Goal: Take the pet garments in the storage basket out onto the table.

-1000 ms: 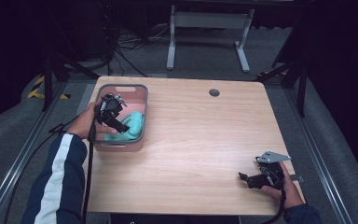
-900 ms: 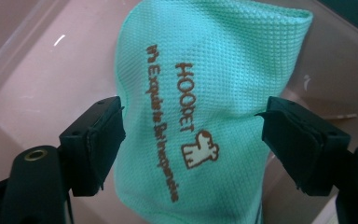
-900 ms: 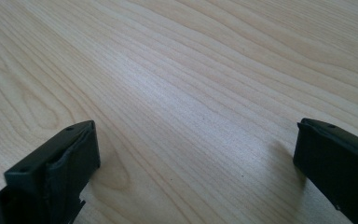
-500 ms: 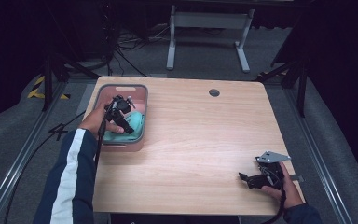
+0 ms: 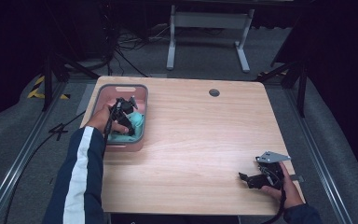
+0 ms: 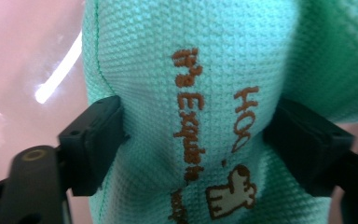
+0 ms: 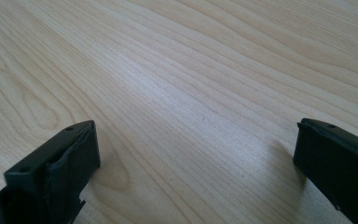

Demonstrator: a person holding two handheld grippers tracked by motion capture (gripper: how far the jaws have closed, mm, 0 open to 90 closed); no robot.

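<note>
My left gripper (image 5: 129,122) is down in the pink basket (image 5: 103,95) at the far left of the table (image 5: 205,140). Its jaws have just been closing on the mint green cloth (image 6: 186,112), which bulges between the pads and is pressed on both sides. My right gripper (image 5: 243,177) rests near the table's front right corner, jaws wide apart over bare wood.

My view: pale wood surface (image 5: 200,140) with a round cable hole (image 5: 214,92), on grey carpet floor (image 5: 18,135). Beyond it a white metal stand (image 5: 207,28), loose cables (image 5: 126,42); dark surroundings.
</note>
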